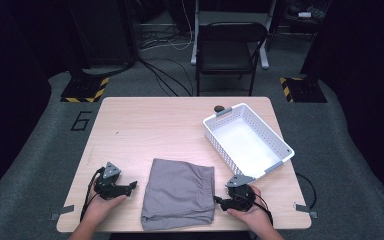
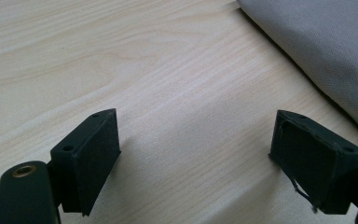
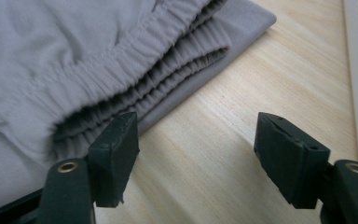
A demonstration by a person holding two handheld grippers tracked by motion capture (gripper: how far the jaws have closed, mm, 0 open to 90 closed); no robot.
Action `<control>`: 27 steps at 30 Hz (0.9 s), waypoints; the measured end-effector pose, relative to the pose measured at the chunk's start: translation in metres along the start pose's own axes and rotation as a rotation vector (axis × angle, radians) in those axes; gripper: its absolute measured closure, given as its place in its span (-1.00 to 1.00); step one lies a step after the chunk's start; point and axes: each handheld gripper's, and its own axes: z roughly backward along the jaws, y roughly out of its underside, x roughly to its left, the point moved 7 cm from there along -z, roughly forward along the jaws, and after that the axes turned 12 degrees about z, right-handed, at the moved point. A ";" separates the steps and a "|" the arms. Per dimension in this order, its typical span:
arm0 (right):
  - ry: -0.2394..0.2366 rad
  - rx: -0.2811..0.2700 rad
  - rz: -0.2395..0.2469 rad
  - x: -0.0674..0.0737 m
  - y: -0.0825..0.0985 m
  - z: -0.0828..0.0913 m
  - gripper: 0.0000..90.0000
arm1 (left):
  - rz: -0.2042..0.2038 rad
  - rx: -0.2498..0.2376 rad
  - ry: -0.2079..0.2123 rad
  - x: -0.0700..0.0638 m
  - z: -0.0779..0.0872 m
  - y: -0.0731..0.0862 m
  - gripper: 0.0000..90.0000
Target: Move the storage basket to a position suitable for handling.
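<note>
A wooden table (image 1: 145, 120) is seen bearing a white basket (image 1: 275, 141) at its far right. Folded grey shorts (image 1: 180, 192) are laid at the near edge, between the grippers. The left gripper (image 1: 132, 186) and right gripper (image 1: 219, 200) are held spread, nothing pinched.

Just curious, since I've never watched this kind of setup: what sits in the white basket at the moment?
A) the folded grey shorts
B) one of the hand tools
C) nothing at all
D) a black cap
C: the white basket shows a bare floor, while the grey shorts lie folded on the table beside it.
</note>
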 end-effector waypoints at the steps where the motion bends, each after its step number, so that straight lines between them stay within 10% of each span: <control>1: 0.000 -0.009 -0.014 0.000 -0.002 0.002 -0.22 | 0.001 -0.010 -0.003 0.000 -0.001 0.000 -0.66; 13: 0.043 -0.074 -0.022 -0.007 -0.032 0.033 0.00 | 0.000 -0.008 -0.003 -0.002 0.000 0.000 -0.66; 27: 0.124 -0.067 -0.040 -0.062 -0.055 0.053 0.24 | -0.007 0.008 0.000 -0.002 0.001 0.001 -0.66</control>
